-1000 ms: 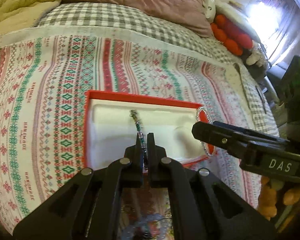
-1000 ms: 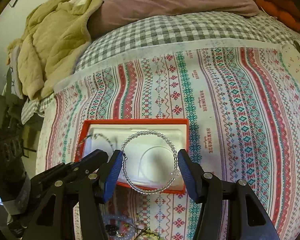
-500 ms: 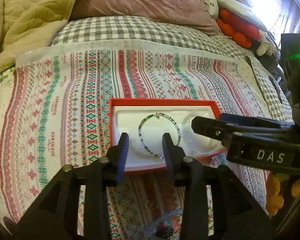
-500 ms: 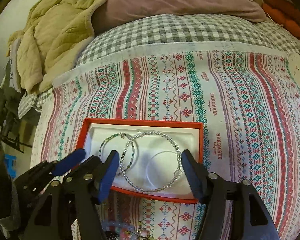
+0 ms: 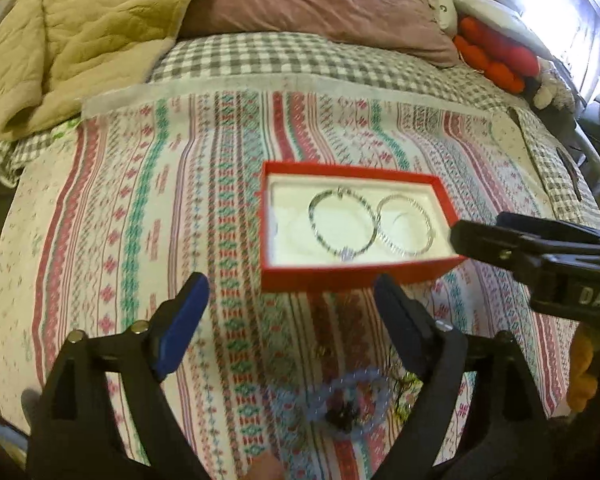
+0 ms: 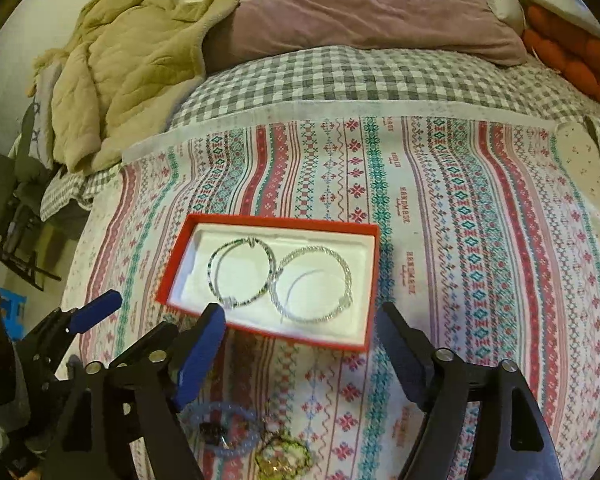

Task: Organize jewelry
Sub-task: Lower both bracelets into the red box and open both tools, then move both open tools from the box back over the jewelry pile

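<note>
A red box [image 5: 340, 278] with a white insert lies on the patterned cloth. A green-beaded bracelet [image 5: 346, 255] and a clear-beaded bracelet [image 5: 406, 252] lie flat in it, side by side. My left gripper [image 5: 290, 284] hovers just before the box's near wall, its jaws opening, with nothing between them. In the right wrist view the same box [image 6: 260, 330] holds the green bracelet [image 6: 230, 302] and the clear bracelet [image 6: 312, 319]. My right gripper [image 6: 302, 312] hangs over the box's near edge, its jaws opening and empty. The left gripper [image 6: 140, 320] shows beside it.
A blue bead bracelet [image 6: 228, 428] and a green-gold piece [image 6: 284, 456] lie loose on the cloth close to me. A beige quilt [image 6: 120, 80], a mauve pillow [image 6: 360, 8] and orange plush [image 5: 496, 56] sit at the back. The bed drops off at the left [image 6: 60, 240].
The left gripper let go of the green bracelet, which now lies flat in the box. The right gripper released the clear bracelet. Both drew back and up from the box and widened.
</note>
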Available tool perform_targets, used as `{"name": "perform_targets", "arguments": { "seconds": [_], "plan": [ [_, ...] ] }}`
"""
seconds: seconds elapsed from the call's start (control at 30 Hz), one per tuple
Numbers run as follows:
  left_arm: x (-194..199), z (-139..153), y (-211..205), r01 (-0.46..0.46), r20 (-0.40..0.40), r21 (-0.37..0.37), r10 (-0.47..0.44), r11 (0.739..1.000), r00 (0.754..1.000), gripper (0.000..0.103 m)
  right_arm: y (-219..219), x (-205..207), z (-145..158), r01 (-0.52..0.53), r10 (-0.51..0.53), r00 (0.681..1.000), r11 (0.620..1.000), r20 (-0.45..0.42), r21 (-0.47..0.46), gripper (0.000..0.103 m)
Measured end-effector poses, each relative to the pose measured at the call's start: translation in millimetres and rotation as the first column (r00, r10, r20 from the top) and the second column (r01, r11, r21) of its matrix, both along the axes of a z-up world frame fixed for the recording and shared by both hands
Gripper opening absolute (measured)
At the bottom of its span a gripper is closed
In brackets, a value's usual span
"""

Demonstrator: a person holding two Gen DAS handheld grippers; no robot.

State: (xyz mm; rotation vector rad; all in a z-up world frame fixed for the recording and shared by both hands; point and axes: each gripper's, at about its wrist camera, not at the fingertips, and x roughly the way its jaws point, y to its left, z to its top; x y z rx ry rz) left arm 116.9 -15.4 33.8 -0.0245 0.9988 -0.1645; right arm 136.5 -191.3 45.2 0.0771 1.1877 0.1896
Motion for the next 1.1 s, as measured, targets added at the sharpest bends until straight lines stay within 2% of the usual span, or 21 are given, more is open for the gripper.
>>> {"name": "perform_targets", "arguments": {
  "seconds": [0.1,0.23,0.4,0.47,0.53,1.1],
  "plan": [
    [-10,-3,2,-0.014,-0.013,0.000,0.014,1.000,1.000,0.102,-2,-11,3,-0.004,0.004,1.000,1.000,0.008,-0.018,0.084],
    [-22,-1,6,-0.025,-0.017,0.016,0.025,1.000,1.000,0.102,-5,-26,3,-0.004,0.005,1.000,0.999,0.016,-0.053,0.089],
    [-35,-5,12,-0.033,-0.032,0.026,0.033,0.999,0.999,0.102,-9,-42,1,-0.004,0.005,1.000,0.997,0.016,-0.073,0.090],
    [-39,-8,13,-0.033,-0.040,0.035,0.034,0.999,0.999,0.102,-11,-47,-3,-0.004,0.004,1.000,0.997,0.004,-0.075,0.099],
    [-44,-11,14,-0.025,-0.053,0.042,0.028,0.999,0.998,0.102,-11,-51,-5,-0.004,0.004,1.000,0.997,-0.008,-0.071,0.102],
    [-63,-30,22,0.024,-0.118,0.074,-0.015,0.997,0.993,0.102,4,-69,-31,-0.051,0.038,0.992,0.993,-0.121,-0.104,0.102]
  ]
}}
